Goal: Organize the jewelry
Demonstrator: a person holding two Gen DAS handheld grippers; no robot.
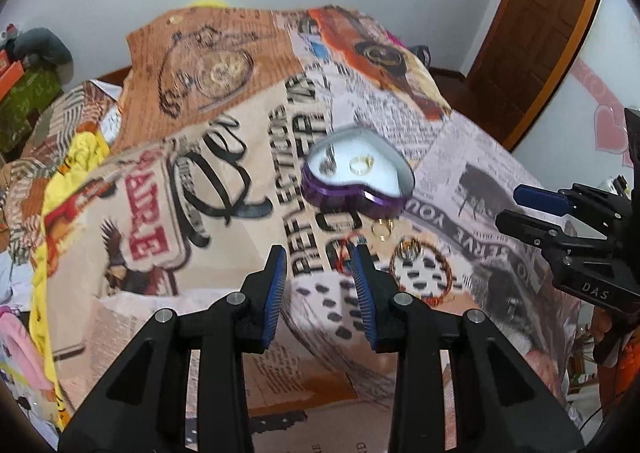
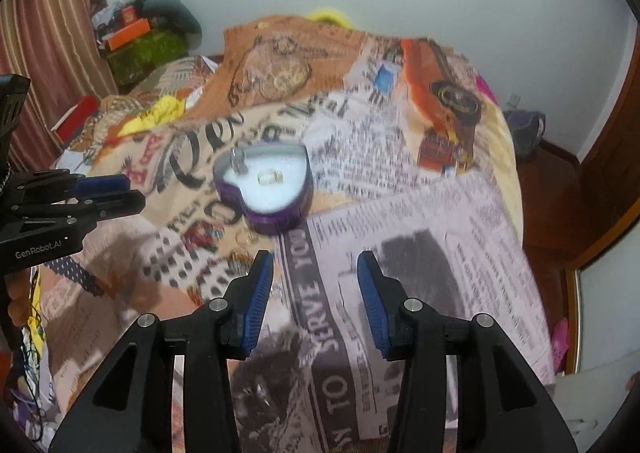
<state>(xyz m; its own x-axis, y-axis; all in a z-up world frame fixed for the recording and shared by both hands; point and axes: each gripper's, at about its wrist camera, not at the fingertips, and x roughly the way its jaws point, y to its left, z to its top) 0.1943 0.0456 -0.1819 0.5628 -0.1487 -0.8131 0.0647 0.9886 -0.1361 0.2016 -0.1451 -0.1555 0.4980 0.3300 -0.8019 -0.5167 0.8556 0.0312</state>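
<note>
Newsprint bedspread [image 1: 224, 181], wooden door [image 1: 536, 25]

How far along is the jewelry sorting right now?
Partly done. The purple heart-shaped box already holds a gold ring and a small silver piece. Nothing is in hand: the left gripper and the right gripper are both open and empty. Still on the bedspread beside the box: a small gold ring, a thin red bangle and a beaded bracelet.

left tool [image 2: 100, 193]: "GenRobot.AI" | right tool [image 1: 560, 209]: "DAS" | bedspread [image 2: 420, 237]: "SERVE YOU", "TO"
</note>
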